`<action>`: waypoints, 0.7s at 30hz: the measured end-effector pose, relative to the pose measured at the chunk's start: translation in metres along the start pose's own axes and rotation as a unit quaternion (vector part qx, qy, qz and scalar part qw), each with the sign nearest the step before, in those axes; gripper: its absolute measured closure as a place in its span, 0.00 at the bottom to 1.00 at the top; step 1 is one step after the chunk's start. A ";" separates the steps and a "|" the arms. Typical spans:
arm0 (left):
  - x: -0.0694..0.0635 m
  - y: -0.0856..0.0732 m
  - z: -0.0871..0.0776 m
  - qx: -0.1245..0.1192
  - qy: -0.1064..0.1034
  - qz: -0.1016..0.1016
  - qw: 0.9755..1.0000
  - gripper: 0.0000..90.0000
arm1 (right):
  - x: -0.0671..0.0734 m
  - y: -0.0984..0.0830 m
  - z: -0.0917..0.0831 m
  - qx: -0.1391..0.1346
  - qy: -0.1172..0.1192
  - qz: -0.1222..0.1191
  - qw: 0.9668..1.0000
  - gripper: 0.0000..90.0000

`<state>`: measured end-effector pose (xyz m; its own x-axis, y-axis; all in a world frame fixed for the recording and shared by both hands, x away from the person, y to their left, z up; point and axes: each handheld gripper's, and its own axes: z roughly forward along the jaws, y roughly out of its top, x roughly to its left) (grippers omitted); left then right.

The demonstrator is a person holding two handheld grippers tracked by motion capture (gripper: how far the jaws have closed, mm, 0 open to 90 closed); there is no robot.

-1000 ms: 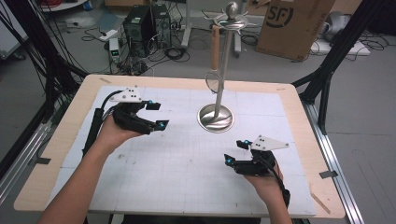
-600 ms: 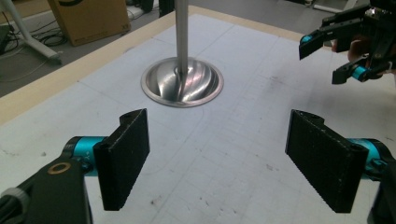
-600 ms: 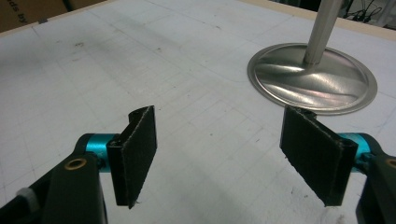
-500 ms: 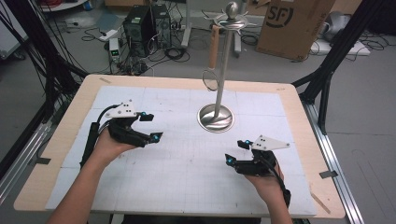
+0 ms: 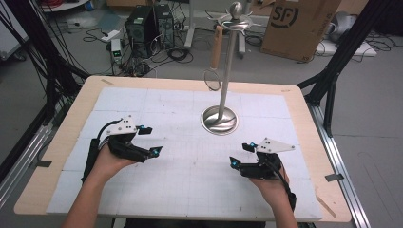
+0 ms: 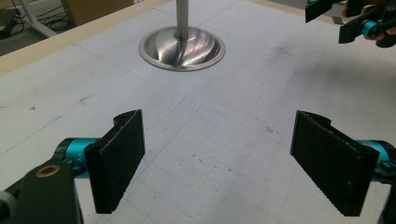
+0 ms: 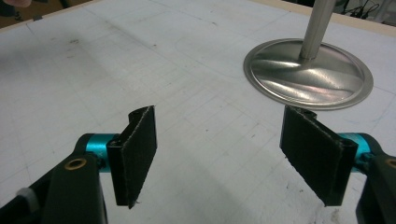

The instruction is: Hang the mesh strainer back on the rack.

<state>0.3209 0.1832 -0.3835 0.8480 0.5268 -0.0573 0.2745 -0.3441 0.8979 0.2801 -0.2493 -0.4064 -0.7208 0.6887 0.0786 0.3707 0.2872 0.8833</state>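
Observation:
A steel stand (image 5: 219, 119) with a round base and a tall pole rises at the table's middle back. From its top hangs a utensil (image 5: 216, 47) with a wooden handle and a wire loop. My left gripper (image 5: 152, 140) lies low over the white mat, left of the base. It is open, its jaws have just been opening, and nothing is between them. My right gripper (image 5: 241, 154) rests open and empty at the front right. The left gripper view shows its wide-apart jaws (image 6: 224, 156), the base (image 6: 182, 46) and the other gripper (image 6: 355, 18). The right gripper view shows open jaws (image 7: 224, 154) near the base (image 7: 308, 74).
A white gridded mat (image 5: 190, 190) covers the wooden table (image 5: 62, 142). Black frame legs (image 5: 332, 71) stand at the table's corners. On the floor behind are a cardboard box (image 5: 299, 23), computer cases (image 5: 147, 23) and cables.
My left hand has sunk and drawn back toward the front left of the table, and its jaws have spread wider. The right hand has stayed where it was.

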 end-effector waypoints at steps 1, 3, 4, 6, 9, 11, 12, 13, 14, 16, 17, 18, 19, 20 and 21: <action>0.000 -0.002 0.001 0.001 0.001 -0.003 1.000 0.20 | 0.000 0.000 0.000 0.001 0.001 0.000 1.000 0.29; 0.001 -0.005 0.003 0.008 -0.001 -0.005 1.000 0.20 | 0.000 -0.001 0.001 0.001 0.000 -0.001 1.000 0.29; 0.001 -0.006 0.004 0.013 0.002 -0.005 1.000 0.20 | -0.001 -0.001 0.002 0.000 -0.001 -0.005 1.000 0.29; 0.001 -0.007 0.003 0.009 0.006 -0.006 1.000 0.20 | -0.001 -0.001 0.002 0.004 0.001 -0.001 1.000 0.29; 0.002 -0.008 0.003 0.008 0.007 -0.008 1.000 0.20 | -0.001 -0.001 0.003 0.004 0.001 -0.002 1.000 0.29; 0.002 -0.009 0.004 0.008 0.008 -0.009 1.000 0.20 | -0.001 -0.001 0.003 0.004 0.003 0.000 1.000 0.29; 0.001 -0.009 0.005 0.008 0.010 -0.011 1.000 0.20 | -0.002 -0.001 0.003 0.002 0.002 -0.002 1.000 0.29; 0.002 -0.010 0.005 0.010 0.009 -0.010 1.000 0.20 | -0.002 -0.001 0.003 0.004 0.002 0.001 1.000 0.29; 0.001 -0.010 0.006 0.009 0.010 -0.011 1.000 0.20 | -0.002 -0.001 0.002 0.003 0.002 0.000 1.000 0.29; 0.001 -0.010 0.007 0.013 0.010 -0.009 1.000 0.20 | -0.003 -0.001 0.001 0.002 0.001 0.001 1.000 0.29; 0.001 -0.010 0.007 0.012 0.010 -0.008 1.000 0.20 | -0.003 -0.001 0.001 0.002 0.001 0.003 1.000 0.29; 0.001 -0.010 0.007 0.013 0.010 -0.006 1.000 0.20 | -0.003 -0.001 0.001 0.000 0.000 0.000 1.000 0.29; 0.001 -0.010 0.007 0.010 0.010 -0.008 1.000 0.20 | -0.004 -0.001 0.001 0.000 -0.001 -0.001 1.000 0.29; 0.001 -0.010 0.006 0.010 0.009 -0.009 1.000 0.20 | -0.004 -0.001 0.001 0.000 -0.001 -0.001 1.000 0.29; 0.002 -0.010 0.006 0.006 0.009 -0.012 1.000 0.20 | -0.004 -0.001 0.001 0.001 0.000 -0.001 1.000 0.29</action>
<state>0.3223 0.1826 -0.3953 0.8329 0.5489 -0.0712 0.3009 -0.3410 0.8906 0.2829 -0.2515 -0.4080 -0.7215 0.6881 0.0769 0.3703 0.2896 0.8826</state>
